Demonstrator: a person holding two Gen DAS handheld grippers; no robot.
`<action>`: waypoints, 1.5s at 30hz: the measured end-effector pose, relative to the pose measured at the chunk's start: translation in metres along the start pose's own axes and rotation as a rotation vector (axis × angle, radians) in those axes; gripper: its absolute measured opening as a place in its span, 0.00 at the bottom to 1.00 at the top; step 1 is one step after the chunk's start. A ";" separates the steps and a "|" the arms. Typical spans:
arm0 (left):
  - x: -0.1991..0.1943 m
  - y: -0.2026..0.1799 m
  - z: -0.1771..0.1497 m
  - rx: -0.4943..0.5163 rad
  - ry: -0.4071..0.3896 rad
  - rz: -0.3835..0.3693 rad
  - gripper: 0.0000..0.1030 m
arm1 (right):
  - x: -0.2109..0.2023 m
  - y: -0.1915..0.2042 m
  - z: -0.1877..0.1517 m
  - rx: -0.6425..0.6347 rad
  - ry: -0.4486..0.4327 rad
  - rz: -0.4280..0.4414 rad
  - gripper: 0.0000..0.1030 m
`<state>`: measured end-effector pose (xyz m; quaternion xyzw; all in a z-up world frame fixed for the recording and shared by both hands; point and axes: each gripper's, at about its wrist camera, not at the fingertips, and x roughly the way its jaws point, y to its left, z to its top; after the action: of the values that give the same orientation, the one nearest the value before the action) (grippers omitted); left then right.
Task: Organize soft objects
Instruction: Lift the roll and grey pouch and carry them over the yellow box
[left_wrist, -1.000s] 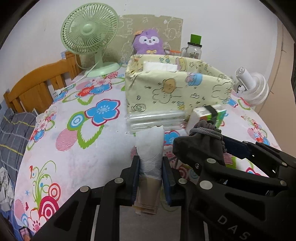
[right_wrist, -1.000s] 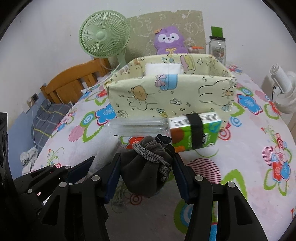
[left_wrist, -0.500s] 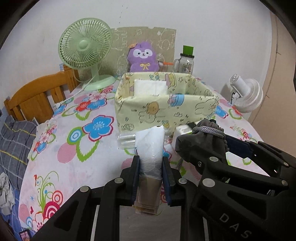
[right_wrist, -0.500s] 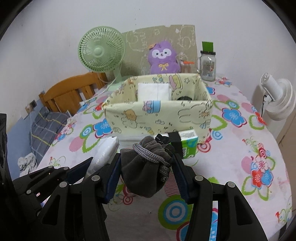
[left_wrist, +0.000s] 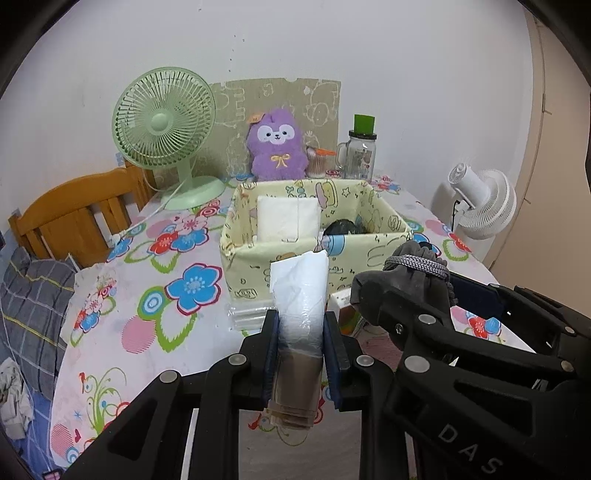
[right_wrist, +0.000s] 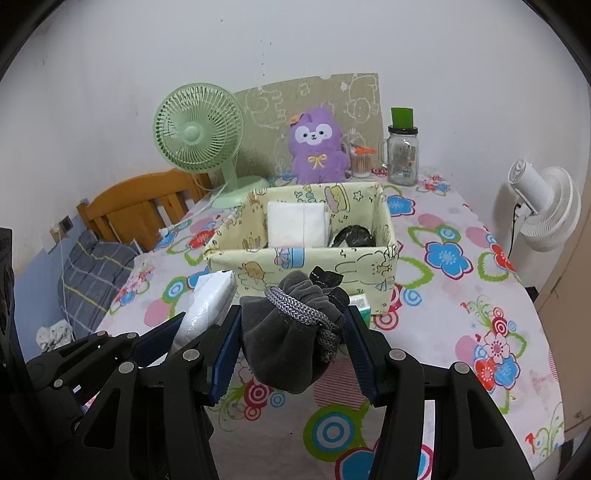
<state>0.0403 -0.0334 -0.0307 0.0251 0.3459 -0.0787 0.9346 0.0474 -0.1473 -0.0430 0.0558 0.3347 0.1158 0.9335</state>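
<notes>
My left hand-held gripper is clenched narrowly on a plastic-wrapped tissue pack, held upright above the counter. My right hand-held gripper stands wider, grasping a grey drawstring pouch. Both hang in front of the yellow fabric bin, which holds a white tissue pack and a dark bundle. The left view alone shows the pack's brown lower end; the right view alone shows the pouch's full bulge.

White wall, wooden chair, possibly bedding below.
</notes>
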 end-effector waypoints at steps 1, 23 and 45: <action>-0.001 0.000 0.001 -0.001 -0.003 0.001 0.21 | -0.001 0.000 0.002 0.002 0.000 0.002 0.56; -0.021 -0.008 0.038 0.011 -0.072 -0.001 0.21 | -0.026 -0.002 0.038 -0.002 -0.062 0.014 0.56; 0.013 0.002 0.081 0.011 -0.075 -0.032 0.21 | -0.002 -0.011 0.079 0.031 -0.080 -0.010 0.56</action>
<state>0.1026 -0.0416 0.0223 0.0217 0.3104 -0.0963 0.9455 0.0981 -0.1604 0.0167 0.0733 0.2991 0.1037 0.9457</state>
